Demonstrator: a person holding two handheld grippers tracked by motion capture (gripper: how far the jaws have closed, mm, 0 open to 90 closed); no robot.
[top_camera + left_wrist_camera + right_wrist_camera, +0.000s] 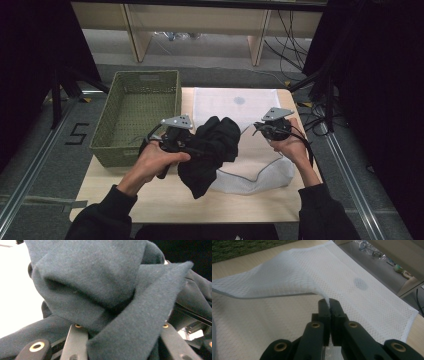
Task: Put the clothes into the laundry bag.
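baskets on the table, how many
1. The green woven basket sits at the table's far left corner, left of the black garment and the white mesh bag. Any others would lie outside these views.

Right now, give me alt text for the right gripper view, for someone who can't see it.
The right gripper has its black jaws shut on the top layer of a white mesh laundry bag, lifting it off the layer below. The bag lies flat on a light wooden table, with a green woven basket at the far edge.
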